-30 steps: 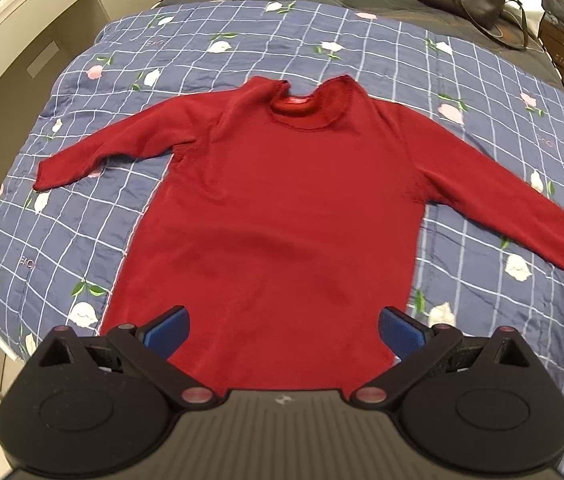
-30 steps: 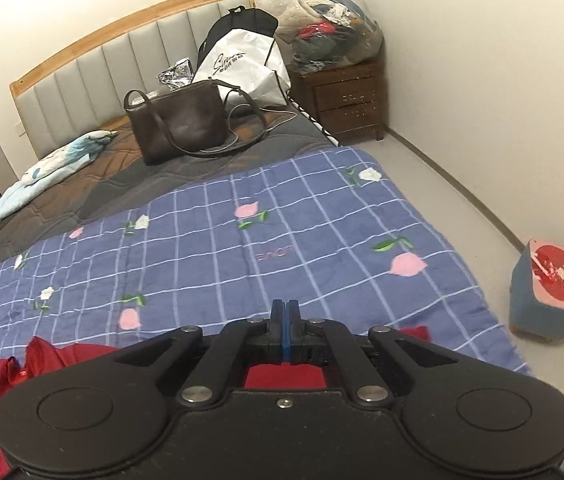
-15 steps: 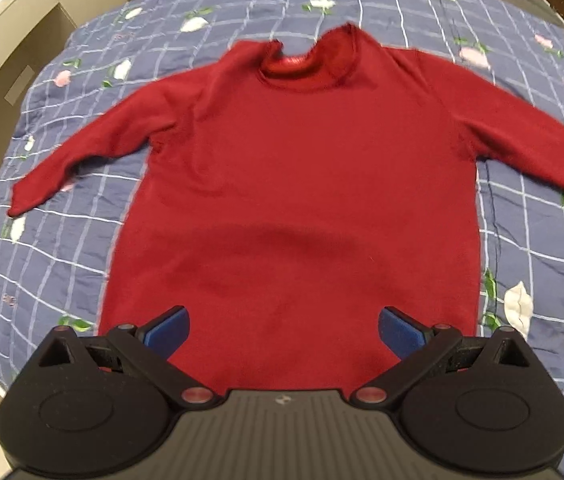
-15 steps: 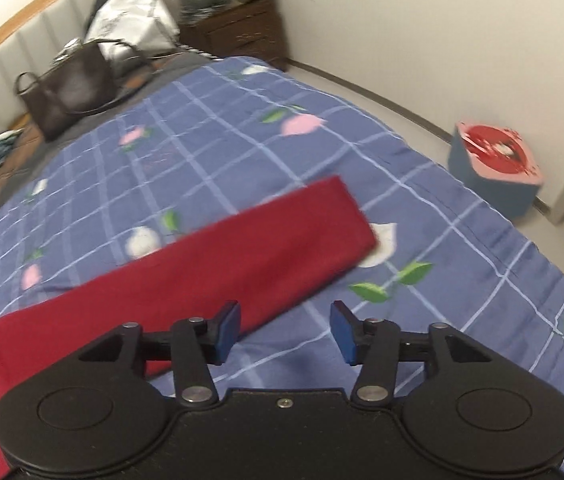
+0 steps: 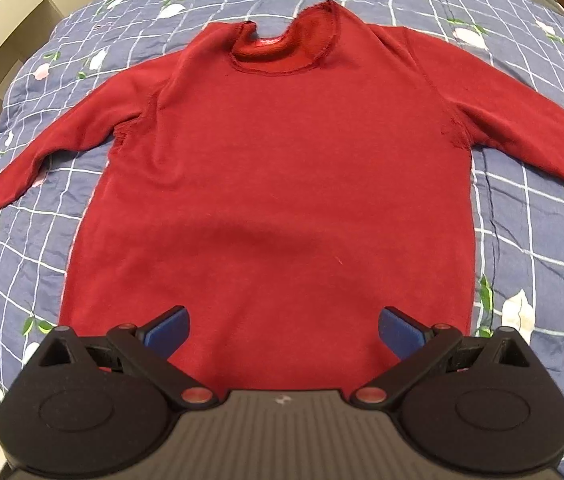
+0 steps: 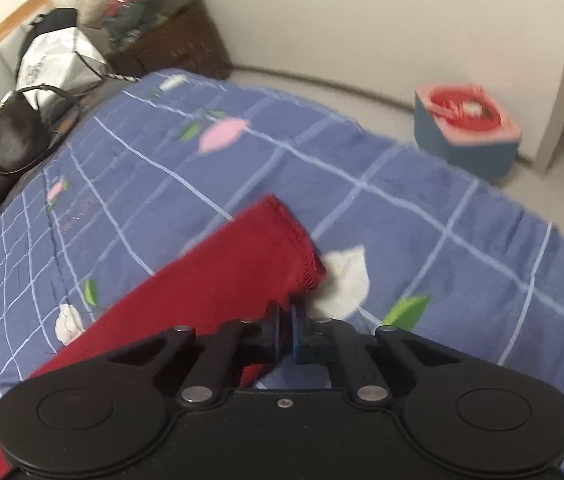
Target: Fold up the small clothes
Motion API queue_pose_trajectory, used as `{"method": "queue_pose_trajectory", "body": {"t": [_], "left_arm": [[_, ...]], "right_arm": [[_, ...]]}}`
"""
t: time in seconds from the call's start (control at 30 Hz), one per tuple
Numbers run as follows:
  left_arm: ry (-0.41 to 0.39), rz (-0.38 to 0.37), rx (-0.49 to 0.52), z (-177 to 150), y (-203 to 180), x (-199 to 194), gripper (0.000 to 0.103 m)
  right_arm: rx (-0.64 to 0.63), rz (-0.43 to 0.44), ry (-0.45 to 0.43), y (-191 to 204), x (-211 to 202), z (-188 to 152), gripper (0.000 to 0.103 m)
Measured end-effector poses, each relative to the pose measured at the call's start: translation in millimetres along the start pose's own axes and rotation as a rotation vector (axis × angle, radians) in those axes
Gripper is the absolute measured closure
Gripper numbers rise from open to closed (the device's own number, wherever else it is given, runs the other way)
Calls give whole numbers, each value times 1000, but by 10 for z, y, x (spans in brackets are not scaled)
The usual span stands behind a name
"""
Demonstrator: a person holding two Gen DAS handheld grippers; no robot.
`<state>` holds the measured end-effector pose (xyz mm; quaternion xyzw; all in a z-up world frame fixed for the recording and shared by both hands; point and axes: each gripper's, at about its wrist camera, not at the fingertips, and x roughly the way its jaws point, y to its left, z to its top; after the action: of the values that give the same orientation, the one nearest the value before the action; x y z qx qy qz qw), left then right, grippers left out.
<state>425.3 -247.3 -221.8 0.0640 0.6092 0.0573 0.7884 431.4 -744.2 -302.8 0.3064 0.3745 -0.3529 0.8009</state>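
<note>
The red sweater [image 5: 282,184] is lying flat on the bed quilt [image 5: 541,264]. The right gripper [image 6: 285,334] is pinching the sleeve cuff [image 6: 301,256], prob. for folding it inward; the left gripper [image 5: 282,330] is hovering w/ jaws spread wide.

Left wrist view looks down over the whole sweater [image 5: 282,184]. Right wrist view sits close above its cuff [image 6: 282,248], facing the wall. Both share the blanket [image 5: 541,248].

Red sweater [image 5: 282,184] flat on quilt [image 5: 541,240] — left tool [image 5: 282,330] wide apart.
</note>
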Motion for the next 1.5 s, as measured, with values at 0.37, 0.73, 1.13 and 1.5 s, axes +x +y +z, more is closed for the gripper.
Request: {"method": "queue_pose_trajectory", "body": {"t": [0.37, 0.73, 1.13, 1.5], "left_arm": [[-27, -2, -78, 190, 524, -179, 0], [-59, 16, -180, 326, 1508, -175, 0], [-50, 85, -254, 292, 2474, 303, 0], [-168, -28, -238, 690, 2305, 594, 0]], "right_arm": [[-488, 193, -258, 1351, -1009, -125, 99], [-806, 567, -300, 3178, -1955, -1221, 99], [-1069, 683, -44, 4237, -1812, -3244, 99], [-887, 630, 20, 3657, -1677, -3067, 38]]}}
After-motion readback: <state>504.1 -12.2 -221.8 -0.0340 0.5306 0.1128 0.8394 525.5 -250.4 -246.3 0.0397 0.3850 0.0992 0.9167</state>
